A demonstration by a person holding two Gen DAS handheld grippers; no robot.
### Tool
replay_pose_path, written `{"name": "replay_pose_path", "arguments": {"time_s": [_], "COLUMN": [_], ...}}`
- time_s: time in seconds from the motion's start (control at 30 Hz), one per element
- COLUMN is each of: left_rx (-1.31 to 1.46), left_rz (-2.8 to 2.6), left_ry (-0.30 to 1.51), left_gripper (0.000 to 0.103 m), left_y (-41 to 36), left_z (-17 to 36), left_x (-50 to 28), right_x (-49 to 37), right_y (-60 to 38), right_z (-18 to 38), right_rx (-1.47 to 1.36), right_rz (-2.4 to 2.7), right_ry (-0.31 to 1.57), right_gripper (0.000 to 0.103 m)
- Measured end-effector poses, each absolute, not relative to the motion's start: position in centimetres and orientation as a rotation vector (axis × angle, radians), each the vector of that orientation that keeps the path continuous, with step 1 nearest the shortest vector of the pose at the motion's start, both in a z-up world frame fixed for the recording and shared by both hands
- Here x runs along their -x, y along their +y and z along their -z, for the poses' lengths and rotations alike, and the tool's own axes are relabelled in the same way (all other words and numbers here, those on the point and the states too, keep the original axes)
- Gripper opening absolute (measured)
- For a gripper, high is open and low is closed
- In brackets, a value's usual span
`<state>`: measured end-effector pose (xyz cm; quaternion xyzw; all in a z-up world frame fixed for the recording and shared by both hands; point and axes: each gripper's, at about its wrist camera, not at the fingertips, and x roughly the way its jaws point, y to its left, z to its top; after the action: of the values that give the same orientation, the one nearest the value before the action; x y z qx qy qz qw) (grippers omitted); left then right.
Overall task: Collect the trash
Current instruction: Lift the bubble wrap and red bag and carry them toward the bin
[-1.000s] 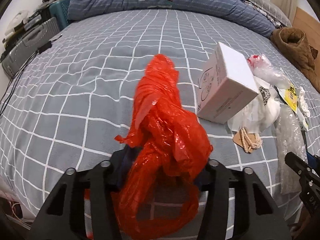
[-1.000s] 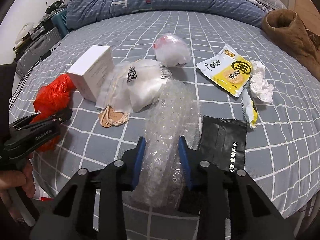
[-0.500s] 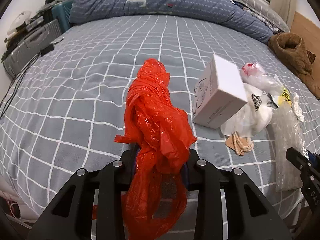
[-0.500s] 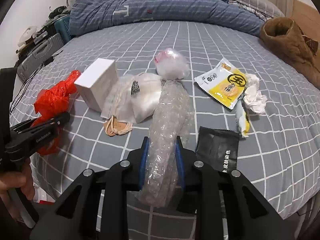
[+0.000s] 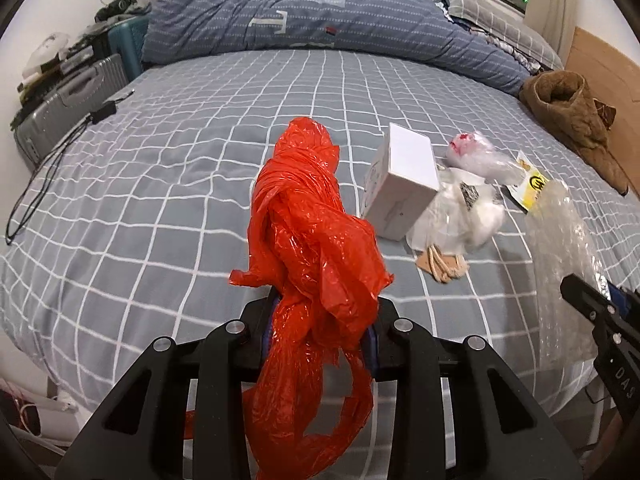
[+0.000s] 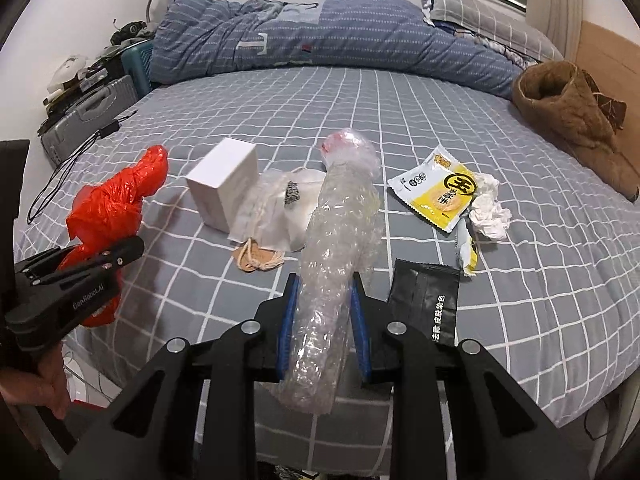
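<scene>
Clamping the red plastic bag, the left gripper has its jaws pressed together on the crumpled film; the bag rises above the fingers and hangs loose below them, over the near edge of the bed. Right gripper likewise squeezed on a roll of bubble wrap, blue pads against its sides, roll standing clear of the sheet.

Landmark: white box, on the grey checked sheet.
- Just right of the box, touching it: clear plastic pouches with a printed label.
- Below the pouches: tan tag with string.
- Beyond the pouches, right of the box: small clear bag, something red inside, contents not readable.
- Farther right: yellow snack packet, crumpled white tissue touching it.
- Right of the box, nearest the bed's edge: black sachet with white print.
- Far right: brown garment.
- Behind the box: blue quilt bunched along the far side.
</scene>
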<state>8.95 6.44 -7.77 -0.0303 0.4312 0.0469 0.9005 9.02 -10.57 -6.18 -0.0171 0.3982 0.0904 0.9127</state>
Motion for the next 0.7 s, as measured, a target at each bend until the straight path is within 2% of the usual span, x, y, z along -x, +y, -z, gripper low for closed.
{"name": "replay_pose_path", "arguments": {"time_s": [0.7], "left_rx": [0.03], "left_rz": [-0.087], "left_ry": [0.876], "left_gripper": [0.032], "left_y": [5.0], "left_z": [6.8], "left_x": [-2.9], "right_x": [-3.8], "right_y": [-10.1], "right_z": [4.7], "right_rx": [0.046], "right_rz": [-0.202], "right_ry": [0.793], "right_gripper": [0.024]}}
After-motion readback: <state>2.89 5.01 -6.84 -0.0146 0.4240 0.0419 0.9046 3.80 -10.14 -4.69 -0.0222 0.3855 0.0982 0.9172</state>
